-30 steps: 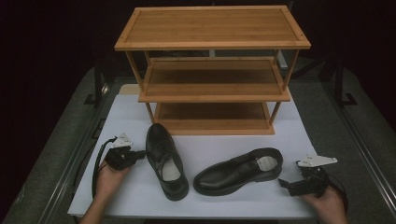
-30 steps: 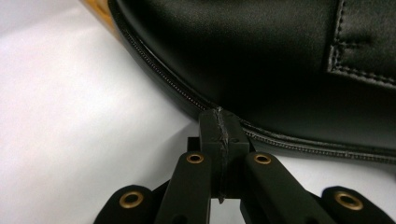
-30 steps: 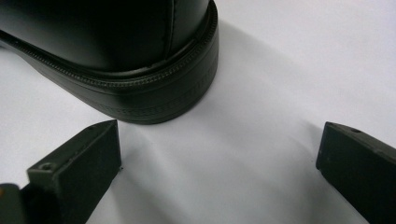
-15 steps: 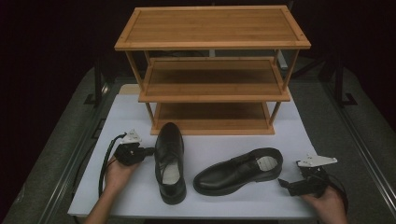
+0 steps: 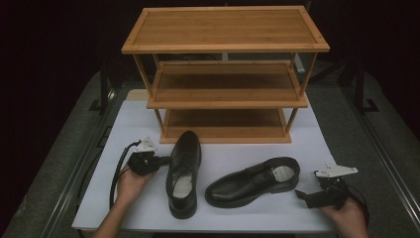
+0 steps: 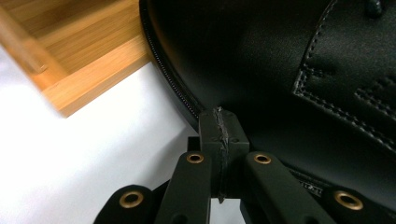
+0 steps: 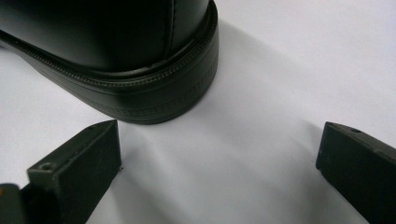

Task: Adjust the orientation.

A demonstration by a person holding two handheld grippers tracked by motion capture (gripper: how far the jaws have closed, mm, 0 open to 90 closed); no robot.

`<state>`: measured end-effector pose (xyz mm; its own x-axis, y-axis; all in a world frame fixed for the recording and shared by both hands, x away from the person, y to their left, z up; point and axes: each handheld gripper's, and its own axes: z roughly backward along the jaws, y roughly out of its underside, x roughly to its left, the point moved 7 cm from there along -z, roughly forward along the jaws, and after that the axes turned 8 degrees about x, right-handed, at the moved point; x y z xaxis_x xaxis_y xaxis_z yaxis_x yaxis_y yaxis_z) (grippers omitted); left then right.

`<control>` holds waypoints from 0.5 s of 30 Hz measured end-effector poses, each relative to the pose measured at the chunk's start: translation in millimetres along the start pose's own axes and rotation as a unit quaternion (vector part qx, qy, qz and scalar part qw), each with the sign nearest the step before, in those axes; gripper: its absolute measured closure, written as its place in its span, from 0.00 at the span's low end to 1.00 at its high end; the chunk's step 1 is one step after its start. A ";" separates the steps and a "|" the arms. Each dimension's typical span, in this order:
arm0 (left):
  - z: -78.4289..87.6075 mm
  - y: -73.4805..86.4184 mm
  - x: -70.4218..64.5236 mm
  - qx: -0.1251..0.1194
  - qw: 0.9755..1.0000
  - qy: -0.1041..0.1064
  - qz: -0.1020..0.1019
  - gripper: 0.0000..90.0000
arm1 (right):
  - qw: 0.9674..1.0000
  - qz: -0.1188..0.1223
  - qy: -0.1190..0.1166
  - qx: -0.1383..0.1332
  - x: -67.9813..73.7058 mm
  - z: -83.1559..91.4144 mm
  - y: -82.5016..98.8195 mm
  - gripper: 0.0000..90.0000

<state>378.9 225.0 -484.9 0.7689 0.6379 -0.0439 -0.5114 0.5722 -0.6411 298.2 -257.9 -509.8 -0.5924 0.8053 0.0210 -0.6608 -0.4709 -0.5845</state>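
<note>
White tabletop (image 5: 228, 148): we press our left gripper (image 5: 159, 160) (fingers closed, empty) against the left shoe (image 5: 183, 171) before the wooden rack (image 5: 225, 74); our right gripper (image 5: 304, 196), fingers wide, faces the right shoe's (image 5: 255, 181) heel.

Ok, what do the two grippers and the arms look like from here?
Both grippers are black. The left gripper carries a grey three-cornered plate and trails a black cable looping over the white mat. The right gripper has the same grey plate and a black cable. Its jaws are blocky; the left gripper's joints have brass-coloured rivets. The forearms are bare.
</note>
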 end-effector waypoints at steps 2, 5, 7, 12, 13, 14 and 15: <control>-0.7 -1.6 -3.4 0.000 1.000 0.005 -0.003 1.00 | 1.000 0.000 0.000 0.000 0.0 0.0 0.1 0.00; -0.2 -2.6 -7.5 -0.002 1.000 0.006 -0.007 1.00 | 1.000 0.000 0.000 0.000 0.0 0.0 0.1 0.00; 0.8 -1.9 -8.9 -0.004 1.000 0.009 -0.006 1.00 | 1.000 0.000 0.000 0.000 0.0 0.0 0.1 0.00; 6.4 4.7 -14.4 -0.002 1.000 0.024 -0.002 1.00 | 1.000 0.000 0.000 0.000 0.1 0.1 0.0 0.00; 8.8 7.5 -16.9 0.000 1.000 0.028 -0.002 1.00 | 1.000 0.000 0.000 0.000 0.1 0.1 0.0 0.00; 12.3 11.3 -21.3 0.001 0.999 0.035 -0.003 1.00 | 1.000 0.001 0.000 0.000 0.0 0.2 0.1 0.00; 14.2 14.0 -23.9 0.005 0.999 0.036 -0.004 1.00 | 1.000 0.001 0.000 0.000 0.1 0.2 0.1 0.00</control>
<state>347.8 225.1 -482.0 0.7989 0.5941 -0.0936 -0.5080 0.5832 -0.6339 298.0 -257.9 -509.7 -0.5931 0.8049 0.0197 -0.6599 -0.4719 -0.5846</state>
